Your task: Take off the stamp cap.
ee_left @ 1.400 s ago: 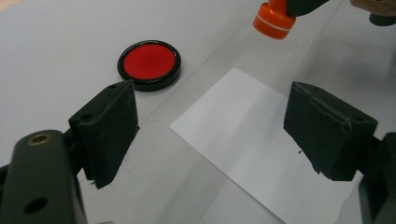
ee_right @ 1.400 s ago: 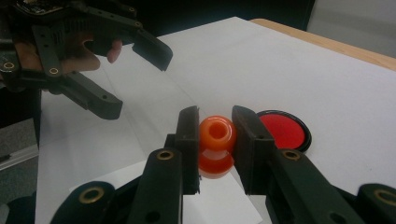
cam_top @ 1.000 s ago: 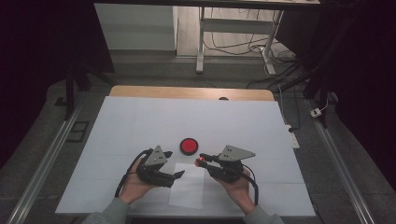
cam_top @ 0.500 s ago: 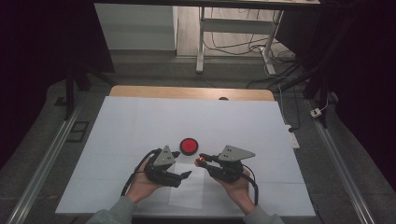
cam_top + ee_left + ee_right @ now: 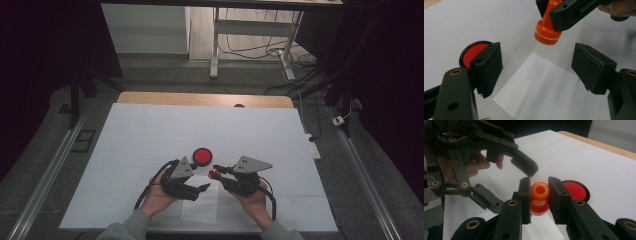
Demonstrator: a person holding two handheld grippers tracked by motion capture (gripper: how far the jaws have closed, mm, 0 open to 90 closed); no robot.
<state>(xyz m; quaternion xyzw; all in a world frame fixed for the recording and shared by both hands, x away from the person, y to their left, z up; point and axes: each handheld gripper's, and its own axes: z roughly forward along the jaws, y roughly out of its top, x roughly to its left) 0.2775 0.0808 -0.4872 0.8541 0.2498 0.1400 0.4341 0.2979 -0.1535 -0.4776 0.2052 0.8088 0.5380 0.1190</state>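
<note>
Hovering above the paper sheet (image 5: 554, 92), the orange stamp (image 5: 548, 30) sits clenched in the right gripper (image 5: 216, 172), stem upright, base down; ink pad (image 5: 202, 156) lies just beyond. Left gripper (image 5: 202, 189), jaws spread and empty, flanks the sheet, having slid rightward toward the stamp since a second ago.

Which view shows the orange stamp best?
The left gripper view: the orange stamp shows its side and base, clamped in the right tongs above the paper. The right gripper view gives its top end-on; the high view, a speck.
</note>
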